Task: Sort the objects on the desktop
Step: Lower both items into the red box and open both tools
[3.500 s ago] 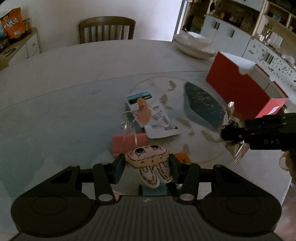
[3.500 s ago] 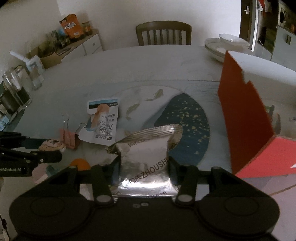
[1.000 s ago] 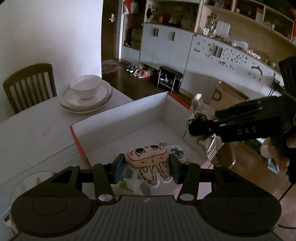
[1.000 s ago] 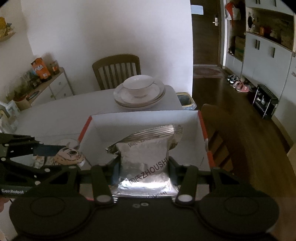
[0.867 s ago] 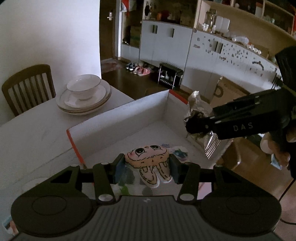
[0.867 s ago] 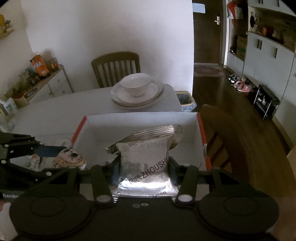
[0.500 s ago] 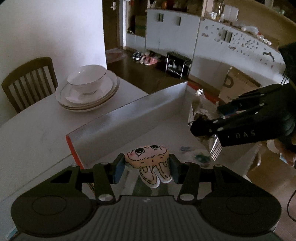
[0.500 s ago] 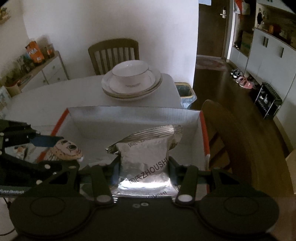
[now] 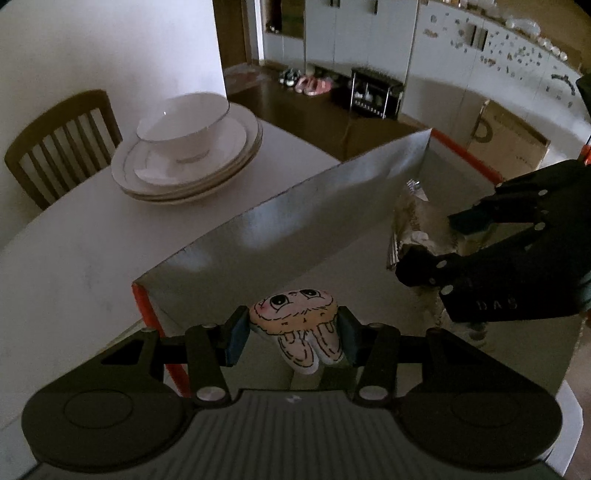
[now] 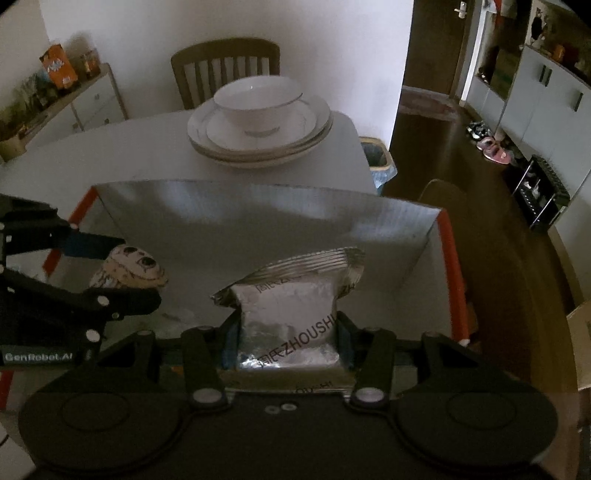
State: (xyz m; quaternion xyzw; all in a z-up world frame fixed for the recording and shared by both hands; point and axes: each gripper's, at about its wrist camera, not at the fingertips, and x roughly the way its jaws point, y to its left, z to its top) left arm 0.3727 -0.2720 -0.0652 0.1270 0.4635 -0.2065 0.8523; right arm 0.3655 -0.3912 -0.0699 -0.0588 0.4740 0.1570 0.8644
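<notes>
Table (image 10: 110, 155): pale and round-edged, bare between the box and the dishes.
Box (image 10: 258, 221): open, with red outer walls and a grey-white inside, standing on the table near its edge; both tools reach into it.
Left gripper (image 9: 293, 334): closed on the tooth-shaped plush toy (image 9: 299, 325), pinched between its blue pads just inside the box's near wall.
Right gripper (image 10: 286, 343): closed on the silver foil packet (image 10: 288, 310), which stands upright over the box floor, crimped top toward the far wall.
Dishes: a white bowl (image 10: 258, 107) sits on stacked plates (image 10: 258, 144) beyond the box.
Chair (image 10: 225, 70): dark wood, slatted back, at the table's far side against a white wall.
Sideboard (image 10: 92, 103): white, at the left wall, carrying an orange snack bag (image 10: 59, 72).
Room: dim; dark wood floor, white cabinets (image 9: 369, 33), pink slippers (image 9: 316, 85) by a low black rack (image 9: 373, 96).
</notes>
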